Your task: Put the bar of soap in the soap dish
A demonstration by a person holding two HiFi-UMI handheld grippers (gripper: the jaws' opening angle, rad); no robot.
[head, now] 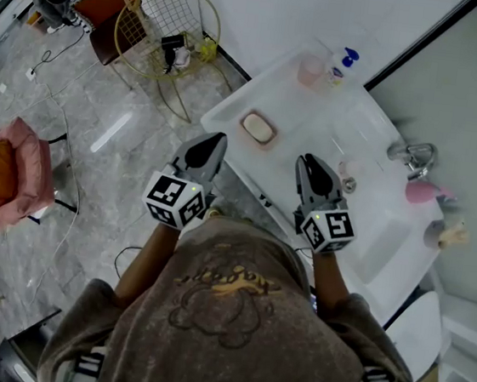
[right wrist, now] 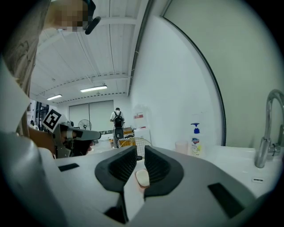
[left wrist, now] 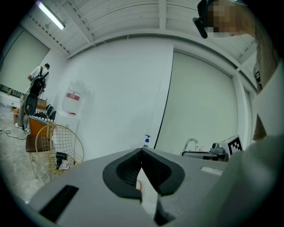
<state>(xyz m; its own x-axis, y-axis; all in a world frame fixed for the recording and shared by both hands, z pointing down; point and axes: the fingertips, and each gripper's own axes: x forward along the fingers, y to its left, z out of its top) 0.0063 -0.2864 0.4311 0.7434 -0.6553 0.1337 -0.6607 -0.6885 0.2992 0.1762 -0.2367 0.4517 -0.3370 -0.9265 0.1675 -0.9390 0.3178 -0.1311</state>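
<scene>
A pale bar of soap (head: 258, 128) lies in a pinkish soap dish (head: 246, 119) on the left part of the white counter (head: 231, 108). My left gripper (head: 217, 138) hovers just short of the dish, its jaws touching at the tips with nothing held (left wrist: 141, 150). My right gripper (head: 308, 160) hangs over the counter to the right of the dish, apart from it. Its jaws stand a narrow gap apart and hold nothing (right wrist: 137, 150). Through that gap the soap (right wrist: 142, 178) shows farther off.
A chrome faucet (head: 414, 154) stands over the sink basin (head: 372, 218) at the right. A pump bottle (head: 343, 65) and a pink cup (head: 310, 70) stand at the back of the counter. A round wire basket (head: 167, 32) is on the floor at left.
</scene>
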